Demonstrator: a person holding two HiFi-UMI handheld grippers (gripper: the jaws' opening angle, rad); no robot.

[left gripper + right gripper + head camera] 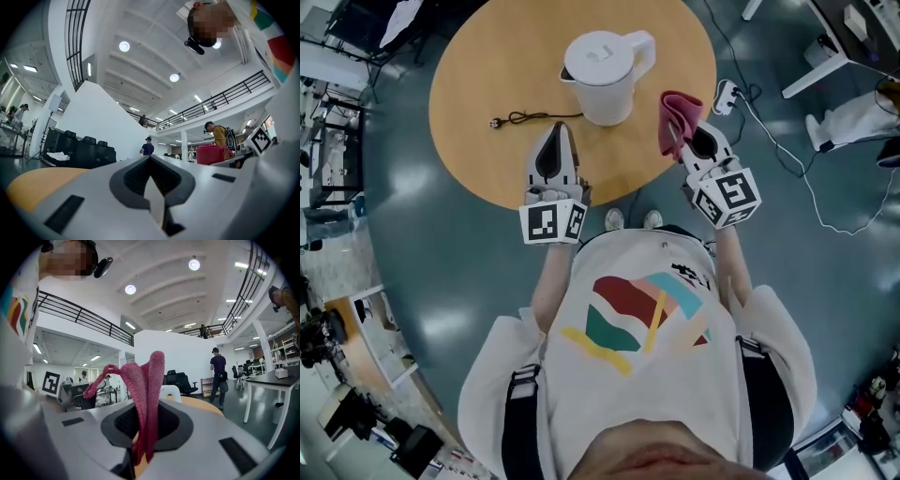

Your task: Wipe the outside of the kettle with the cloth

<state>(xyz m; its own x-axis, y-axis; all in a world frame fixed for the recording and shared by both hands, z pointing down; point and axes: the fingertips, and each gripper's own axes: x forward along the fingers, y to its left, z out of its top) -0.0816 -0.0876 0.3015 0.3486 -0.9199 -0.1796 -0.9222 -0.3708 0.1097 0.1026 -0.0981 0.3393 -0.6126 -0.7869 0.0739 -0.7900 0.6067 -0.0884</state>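
A white kettle (602,77) with its lid on stands on the round wooden table (478,103), handle turned to the right. My right gripper (684,141) is shut on a pink cloth (677,120), held just right of the kettle and apart from it. In the right gripper view the pink cloth (143,394) rises folded from between the closed jaws, with the kettle handle (170,392) just behind. My left gripper (557,139) hovers over the table's near edge, left of the kettle, shut with nothing in it. Its tips (152,185) meet in the left gripper view.
A black power cord (525,118) lies on the table left of the kettle. A white power strip and cable (727,97) trail over the floor to the right. White desk legs (825,66) stand at top right, shelving at the left edge.
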